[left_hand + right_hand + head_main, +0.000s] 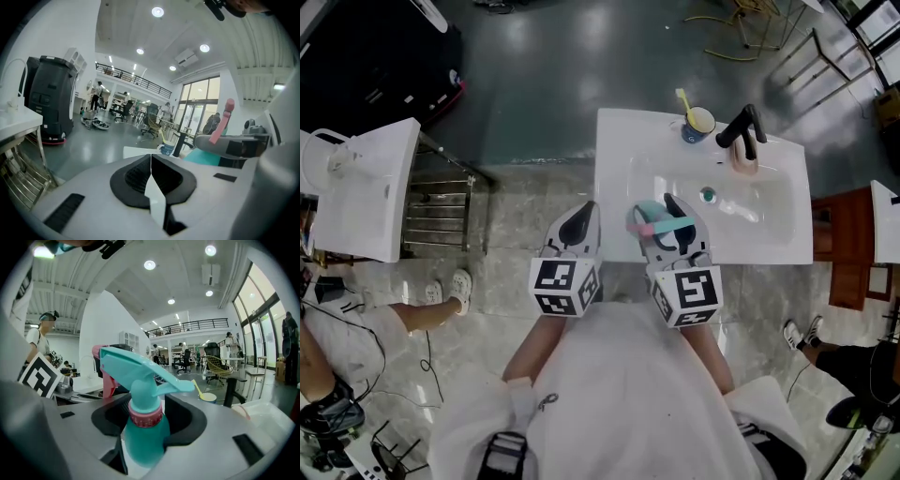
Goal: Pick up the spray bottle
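Note:
The spray bottle (pixel 651 215) is teal with a pink trigger and a pink collar. It stands upright between the jaws of my right gripper (pixel 664 234), which is shut on its neck and upper body, above the near edge of the white sink. In the right gripper view the spray bottle (pixel 144 442) fills the gap of that gripper (pixel 145 420). My left gripper (pixel 578 225) hovers just left of it, shut and holding nothing. The left gripper view shows this gripper (pixel 151 161) with its jaws pressed together, and the spray bottle (pixel 206 157) at the right.
The white sink (pixel 769 211) carries a black faucet (pixel 742 129) and a cup with a toothbrush (pixel 697 122) at its far rim. A second white basin (pixel 366 187) and a metal rack (pixel 441 211) stand at the left. A bystander's foot (pixel 457 286) is nearby.

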Action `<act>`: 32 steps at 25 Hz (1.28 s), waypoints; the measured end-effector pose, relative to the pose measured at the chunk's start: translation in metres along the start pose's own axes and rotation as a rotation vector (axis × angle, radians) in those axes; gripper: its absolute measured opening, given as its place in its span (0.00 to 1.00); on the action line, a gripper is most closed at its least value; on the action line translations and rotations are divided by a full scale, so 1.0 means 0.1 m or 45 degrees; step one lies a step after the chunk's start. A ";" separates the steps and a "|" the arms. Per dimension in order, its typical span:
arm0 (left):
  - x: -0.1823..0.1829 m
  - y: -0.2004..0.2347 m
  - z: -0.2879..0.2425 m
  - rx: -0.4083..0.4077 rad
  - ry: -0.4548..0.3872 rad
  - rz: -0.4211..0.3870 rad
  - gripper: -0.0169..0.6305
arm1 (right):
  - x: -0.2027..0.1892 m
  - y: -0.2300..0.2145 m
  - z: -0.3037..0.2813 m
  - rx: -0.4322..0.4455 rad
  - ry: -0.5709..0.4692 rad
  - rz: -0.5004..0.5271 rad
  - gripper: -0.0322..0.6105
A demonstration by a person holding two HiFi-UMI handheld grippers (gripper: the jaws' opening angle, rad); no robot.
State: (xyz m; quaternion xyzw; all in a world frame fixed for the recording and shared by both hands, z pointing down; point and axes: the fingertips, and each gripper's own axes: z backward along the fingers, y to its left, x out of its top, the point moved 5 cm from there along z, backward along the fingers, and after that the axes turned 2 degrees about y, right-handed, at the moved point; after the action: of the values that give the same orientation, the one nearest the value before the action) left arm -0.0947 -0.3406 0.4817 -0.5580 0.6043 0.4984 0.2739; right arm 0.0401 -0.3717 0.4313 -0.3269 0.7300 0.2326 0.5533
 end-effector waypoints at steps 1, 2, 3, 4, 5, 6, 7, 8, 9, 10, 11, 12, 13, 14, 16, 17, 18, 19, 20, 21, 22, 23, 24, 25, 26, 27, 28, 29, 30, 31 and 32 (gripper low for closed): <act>0.02 -0.04 0.01 -0.005 -0.010 -0.014 0.07 | 0.02 -0.02 0.05 -0.016 -0.009 0.015 0.41; 0.04 -0.08 0.01 -0.012 -0.019 -0.026 0.07 | 0.04 -0.04 0.11 -0.029 -0.018 0.021 0.41; 0.06 -0.13 0.02 -0.019 -0.028 -0.034 0.07 | 0.05 -0.07 0.16 -0.039 -0.027 0.021 0.41; 0.07 -0.17 0.03 -0.027 -0.040 -0.039 0.07 | 0.06 -0.08 0.21 -0.047 -0.036 0.017 0.41; 0.09 -0.21 0.04 -0.036 -0.052 -0.041 0.07 | 0.06 -0.10 0.26 -0.052 -0.045 0.009 0.41; 0.11 -0.26 0.05 -0.045 -0.064 -0.043 0.07 | 0.06 -0.12 0.31 -0.055 -0.052 -0.002 0.41; 0.12 -0.30 0.06 -0.054 -0.072 -0.046 0.07 | 0.05 -0.13 0.35 -0.057 -0.056 -0.014 0.41; 0.12 -0.35 0.07 -0.061 -0.076 -0.051 0.07 | 0.03 -0.15 0.39 -0.062 -0.056 -0.022 0.41; 0.12 -0.40 0.07 -0.067 -0.077 -0.055 0.07 | 0.02 -0.16 0.44 -0.068 -0.054 -0.024 0.41; 0.11 -0.44 0.07 -0.073 -0.076 -0.060 0.07 | 0.01 -0.17 0.47 -0.076 -0.053 -0.018 0.41; 0.11 -0.47 0.08 -0.078 -0.077 -0.063 0.07 | 0.01 -0.18 0.50 -0.082 -0.055 -0.004 0.41; 0.11 -0.50 0.09 -0.083 -0.079 -0.066 0.07 | 0.01 -0.18 0.53 -0.088 -0.058 0.013 0.41; 0.10 -0.53 0.09 -0.089 -0.081 -0.070 0.07 | 0.01 -0.18 0.55 -0.093 -0.061 0.029 0.41; 0.10 -0.57 0.10 -0.096 -0.082 -0.074 0.07 | 0.01 -0.19 0.57 -0.097 -0.062 0.039 0.41; 0.09 -0.63 0.10 -0.108 -0.085 -0.084 0.07 | 0.00 -0.20 0.61 -0.099 -0.062 0.045 0.41; 0.10 -0.66 0.11 -0.114 -0.088 -0.088 0.07 | 0.00 -0.20 0.63 -0.100 -0.060 0.047 0.41; 0.10 -0.69 0.11 -0.119 -0.093 -0.092 0.07 | -0.01 -0.21 0.64 -0.103 -0.060 0.050 0.41; 0.11 -0.71 0.11 -0.123 -0.099 -0.097 0.07 | -0.01 -0.21 0.65 -0.106 -0.060 0.054 0.41; 0.12 -0.73 0.12 -0.126 -0.103 -0.103 0.07 | -0.01 -0.21 0.66 -0.110 -0.060 0.058 0.41; 0.13 -0.74 0.12 -0.130 -0.106 -0.108 0.07 | -0.01 -0.21 0.67 -0.113 -0.060 0.060 0.41; 0.13 -0.76 0.12 -0.133 -0.107 -0.112 0.07 | -0.02 -0.21 0.68 -0.115 -0.059 0.062 0.41; 0.13 -0.77 0.12 -0.135 -0.109 -0.115 0.07 | -0.02 -0.21 0.68 -0.115 -0.058 0.062 0.41; 0.14 -0.78 0.12 -0.137 -0.111 -0.116 0.07 | -0.01 -0.22 0.69 -0.114 -0.058 0.062 0.41; 0.14 -0.79 0.11 -0.139 -0.113 -0.117 0.07 | -0.01 -0.22 0.69 -0.112 -0.059 0.062 0.41; 0.15 -0.80 0.11 -0.140 -0.114 -0.119 0.07 | 0.00 -0.22 0.69 -0.109 -0.062 0.064 0.41; 0.15 -0.81 0.10 -0.142 -0.116 -0.122 0.07 | 0.01 -0.22 0.69 -0.107 -0.064 0.068 0.41; 0.15 -0.81 0.10 -0.143 -0.117 -0.125 0.07 | 0.01 -0.22 0.68 -0.105 -0.065 0.073 0.41; 0.15 -0.81 0.09 -0.144 -0.118 -0.128 0.07 | 0.01 -0.21 0.68 -0.104 -0.065 0.077 0.41; 0.15 -0.80 0.09 -0.145 -0.120 -0.132 0.07 | 0.01 -0.21 0.67 -0.105 -0.064 0.079 0.41; 0.16 -0.80 0.09 -0.145 -0.122 -0.136 0.07 | 0.00 -0.20 0.67 -0.108 -0.062 0.080 0.41; 0.16 -0.80 0.10 -0.146 -0.124 -0.140 0.07 | 0.00 -0.20 0.67 -0.111 -0.059 0.080 0.41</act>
State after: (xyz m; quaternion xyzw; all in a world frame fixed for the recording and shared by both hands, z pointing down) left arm -0.0247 -0.3285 0.4401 -0.5802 0.5292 0.5429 0.2977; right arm 0.0983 -0.3381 0.4130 -0.3220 0.7162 0.2889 0.5477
